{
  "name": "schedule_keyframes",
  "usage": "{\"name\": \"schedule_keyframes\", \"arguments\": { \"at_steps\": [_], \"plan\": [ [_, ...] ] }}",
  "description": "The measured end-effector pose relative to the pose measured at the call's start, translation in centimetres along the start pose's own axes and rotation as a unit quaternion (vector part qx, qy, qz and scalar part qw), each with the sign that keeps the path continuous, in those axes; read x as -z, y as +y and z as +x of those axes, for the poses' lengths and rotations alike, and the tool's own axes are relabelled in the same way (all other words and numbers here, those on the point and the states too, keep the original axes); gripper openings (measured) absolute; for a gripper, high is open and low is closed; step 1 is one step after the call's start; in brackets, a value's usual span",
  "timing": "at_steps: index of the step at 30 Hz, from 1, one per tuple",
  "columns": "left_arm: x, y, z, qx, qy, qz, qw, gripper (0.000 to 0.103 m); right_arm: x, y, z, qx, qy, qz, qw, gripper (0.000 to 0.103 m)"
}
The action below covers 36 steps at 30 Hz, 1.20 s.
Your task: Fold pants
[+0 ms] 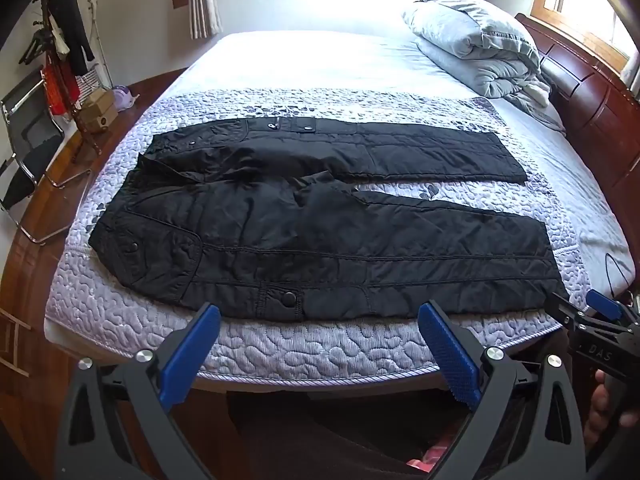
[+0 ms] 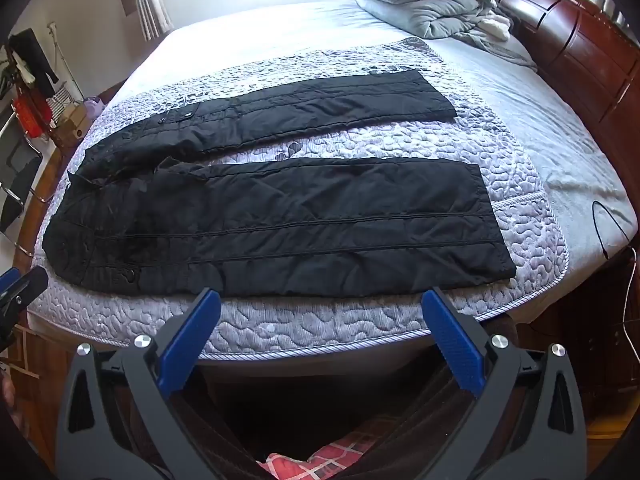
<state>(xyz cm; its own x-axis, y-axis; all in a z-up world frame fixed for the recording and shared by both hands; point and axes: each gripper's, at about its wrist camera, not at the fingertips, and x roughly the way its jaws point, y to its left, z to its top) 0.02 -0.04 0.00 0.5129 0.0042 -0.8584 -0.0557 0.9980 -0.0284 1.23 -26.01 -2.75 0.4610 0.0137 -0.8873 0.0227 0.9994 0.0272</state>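
Black quilted fabric is lying flat across the near part of the bed (image 1: 360, 60): these are the pants (image 1: 320, 240), spread on the lilac quilted cover (image 1: 280, 344). The waist is pointing toward the left edge of the bed and the 2 legs are running toward the right edge, with a narrow strip of the cover showing between them. The nearer leg is lying just beside the near edge of the bed, and the farther leg is lying toward the middle.

You are holding the left gripper (image 1: 320, 324) over the near edge, close to the snap pocket on the nearer leg, and its 2 blue pads are standing wide apart with nothing between them. You are holding the right gripper (image 2: 322, 312) also over the near edge, further toward the leg ends, and its pads are standing wide apart and empty too. Neither gripper is touching the pants.

As I judge it, the folding is not starting yet: the pants are only laid out, no fold is made. What is remaining is everything, probably bringing 1 leg over the other and then folding the length.

A grey duvet (image 1: 476, 40) is sitting bundled at the far right corner of the bed, well apart from the pants.
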Motion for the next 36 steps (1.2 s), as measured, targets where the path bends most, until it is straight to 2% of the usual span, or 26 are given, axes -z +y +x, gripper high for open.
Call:
{"name": "schedule_keyframes", "arguments": {
  "at_steps": [3,18,36],
  "plan": [
    [0.0,0.1,-0.1,0.008,-0.004,-0.003,1.0000,0.099,0.0,0.0,0.0,0.000,0.002,0.000,1.000,0.101],
    [-0.7,-0.2,-0.6,0.006,-0.002,-0.002,1.0000,0.099,0.1,0.2,0.0,0.001,0.001,0.000,1.000,0.101],
    [0.3,0.0,-0.1,0.011,-0.006,0.002,0.9999,0.099,0.2,0.1,-0.1,0.001,0.001,0.000,1.000,0.101]
  ]
}}
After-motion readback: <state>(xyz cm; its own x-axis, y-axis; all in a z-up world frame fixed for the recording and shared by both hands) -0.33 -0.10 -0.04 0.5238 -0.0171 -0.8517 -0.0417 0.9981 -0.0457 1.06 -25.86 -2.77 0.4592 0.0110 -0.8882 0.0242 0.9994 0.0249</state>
